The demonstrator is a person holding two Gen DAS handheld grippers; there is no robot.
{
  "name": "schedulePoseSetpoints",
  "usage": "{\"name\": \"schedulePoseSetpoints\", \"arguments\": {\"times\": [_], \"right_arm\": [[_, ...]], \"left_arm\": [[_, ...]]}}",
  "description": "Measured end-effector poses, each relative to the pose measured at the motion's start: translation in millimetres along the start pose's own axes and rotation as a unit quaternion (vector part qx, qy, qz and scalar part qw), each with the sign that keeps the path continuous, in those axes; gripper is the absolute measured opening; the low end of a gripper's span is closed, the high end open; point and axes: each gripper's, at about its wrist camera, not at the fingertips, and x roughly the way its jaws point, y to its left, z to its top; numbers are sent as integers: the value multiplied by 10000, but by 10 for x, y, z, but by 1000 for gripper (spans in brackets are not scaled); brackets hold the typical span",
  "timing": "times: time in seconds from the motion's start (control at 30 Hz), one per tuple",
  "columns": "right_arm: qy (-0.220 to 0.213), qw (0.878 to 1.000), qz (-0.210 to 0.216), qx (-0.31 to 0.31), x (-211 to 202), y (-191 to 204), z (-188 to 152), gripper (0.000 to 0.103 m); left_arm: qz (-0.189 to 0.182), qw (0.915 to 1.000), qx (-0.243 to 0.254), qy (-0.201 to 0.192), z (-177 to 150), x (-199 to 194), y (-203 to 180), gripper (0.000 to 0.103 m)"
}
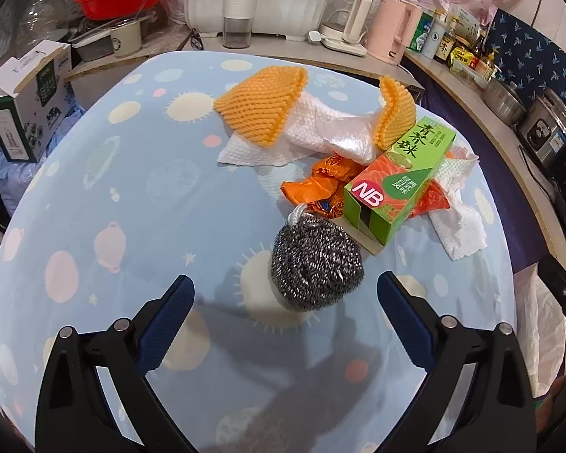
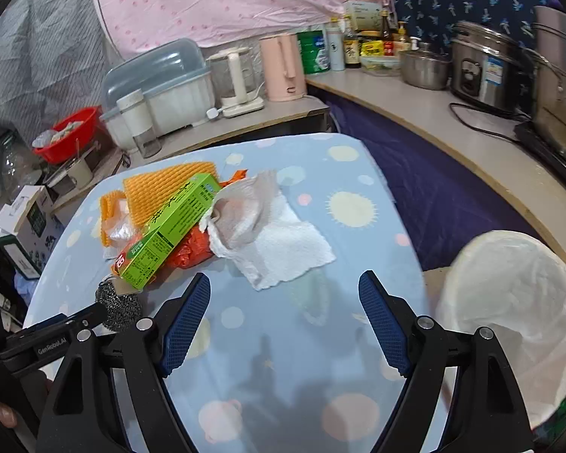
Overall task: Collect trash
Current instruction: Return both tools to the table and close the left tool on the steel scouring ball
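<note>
The trash sits heaped mid-table on the blue cloth: a steel wool scourer nearest, springy and light, best pinched across its belly; behind it a stiff green carton lying on a crinkly orange wrapper, limp paper towels and soft foam netting. Both the left gripper and right gripper hover spread and empty; the lined bin waits just beside the table

The room was evenly bright; soft shadows fell on the blue tablecloth nearest me, and everything around it curved into dark, slightly blurred corners.
</note>
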Motion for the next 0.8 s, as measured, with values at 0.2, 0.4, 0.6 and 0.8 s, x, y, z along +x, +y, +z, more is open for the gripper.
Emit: {"name": "schedulePoseSetpoints", "arguments": {"times": [0.2,0.4,0.6,0.8], "right_arm": [[214,9997,89,-119,452,176,64,78],[364,9991,104,-201,817,268,106,78],[476,9984,103,-300,1057,332,123,72],[605,9974,154,-374,1093,364,86,33]], "left_arm": [[-59,9998,153,89,60,221,-78,93],[-126,9996,210,172,100,396,-109,93],[-257,9993,191,187,116,442,-106,81],[-471,9982,179,321,110,430,-103,54]]}}
